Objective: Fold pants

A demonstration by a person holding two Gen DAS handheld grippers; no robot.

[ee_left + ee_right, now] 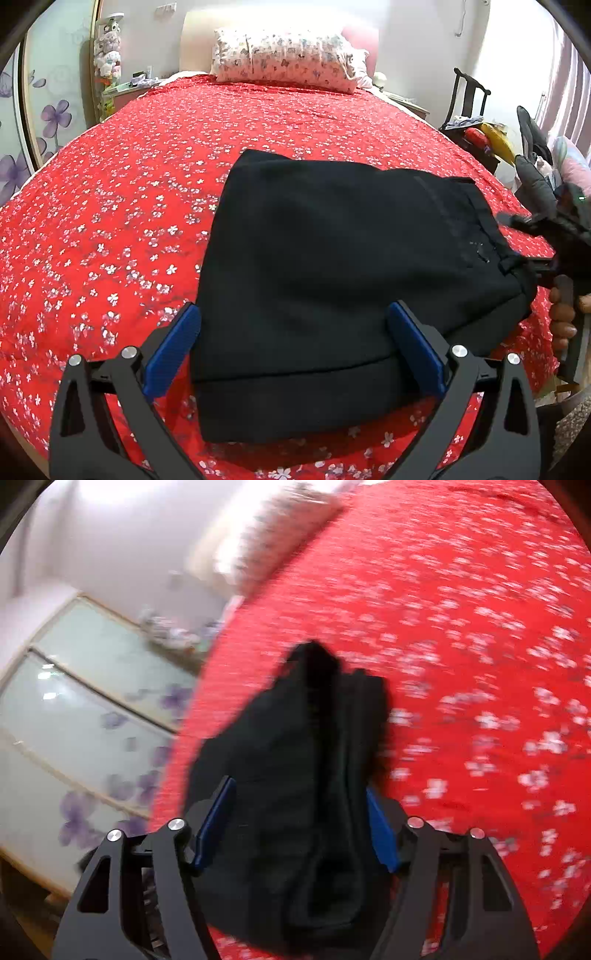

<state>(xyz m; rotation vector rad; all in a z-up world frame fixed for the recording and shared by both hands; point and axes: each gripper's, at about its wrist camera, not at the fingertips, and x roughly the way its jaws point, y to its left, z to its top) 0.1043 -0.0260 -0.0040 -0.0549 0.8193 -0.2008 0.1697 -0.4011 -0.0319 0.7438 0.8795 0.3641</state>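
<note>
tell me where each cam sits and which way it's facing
Left wrist: on the left gripper, facing up the bed toward the pillow; its blue fingers straddle the folded black pants, with the right gripper at the frame's right edge.
Right wrist: on the right gripper, tilted and blurred, facing the wardrobe doors.
Shared: pants, bed.

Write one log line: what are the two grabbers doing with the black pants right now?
left hand-held gripper: open around pants | right hand-held gripper: around bunched pants edge | pants: folded on red bedspread

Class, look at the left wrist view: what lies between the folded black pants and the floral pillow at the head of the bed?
Only bare red floral bedspread separates the black pants from the pillow, seen in the left wrist view.
</note>
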